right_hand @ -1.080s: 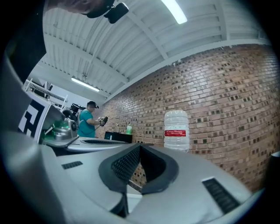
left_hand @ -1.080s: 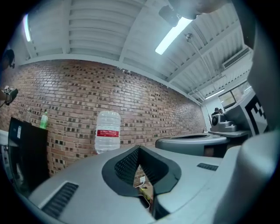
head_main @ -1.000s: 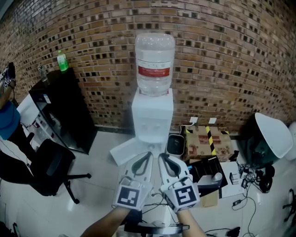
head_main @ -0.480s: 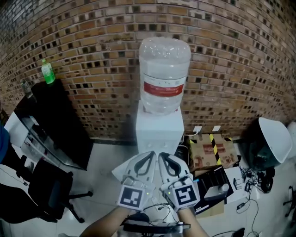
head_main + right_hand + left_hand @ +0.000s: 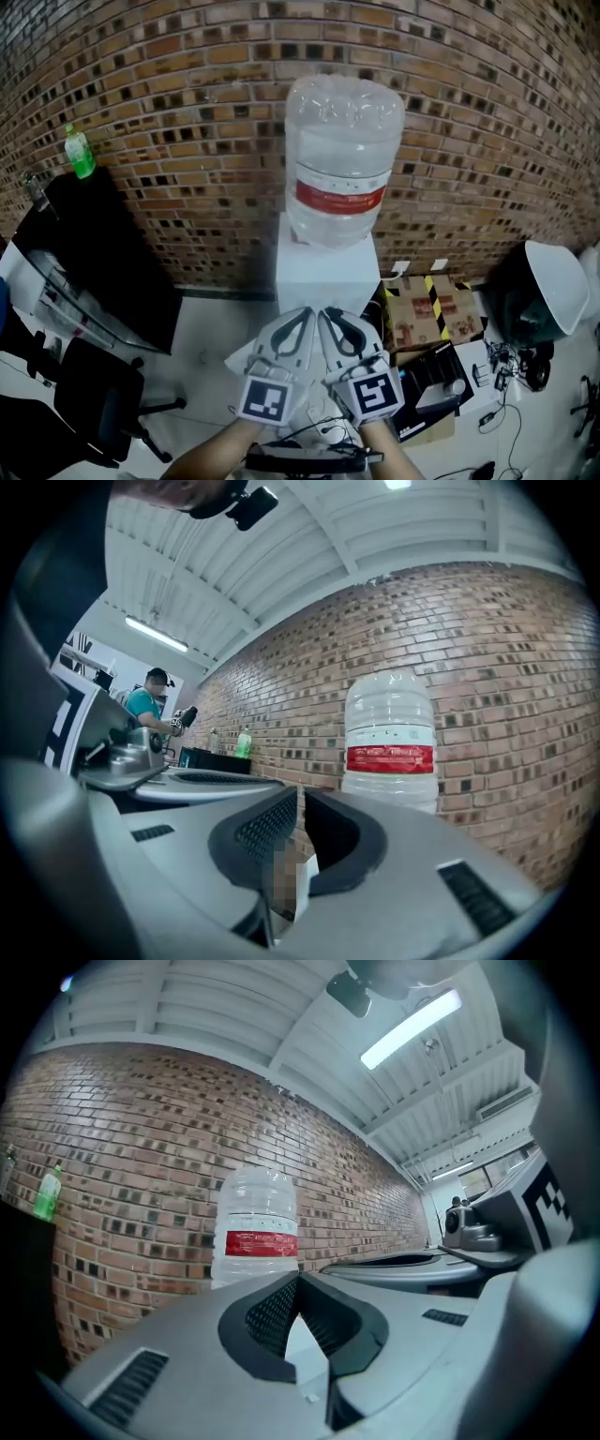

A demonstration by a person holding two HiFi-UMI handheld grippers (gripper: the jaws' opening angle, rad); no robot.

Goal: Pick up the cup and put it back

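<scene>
A brown brick wall (image 5: 187, 141) backs a white water dispenser (image 5: 323, 272) on a pale floor (image 5: 211, 328). A black cabinet (image 5: 103, 253) stands at left, an office chair (image 5: 89, 403) nearer; a cardboard box (image 5: 427, 305) and what look like cables (image 5: 511, 375) clutter the right. Strip lights (image 5: 412, 1026) glow overhead.

A pale floor (image 5: 211, 323) is seen from above, bounded by a brick wall (image 5: 187, 112). A white dispenser (image 5: 326, 272) is stood on it against the wall, with a large clear jug (image 5: 342, 159) seated on top. At left, a black cabinet (image 5: 98, 258) is set on the floor with a green bottle (image 5: 79, 153) upright on it, and a black chair (image 5: 89, 403) is placed nearer. At right, a taped cardboard box (image 5: 427, 305), a black case (image 5: 433, 375) and loose cables (image 5: 506, 366) are spread on the floor.
</scene>
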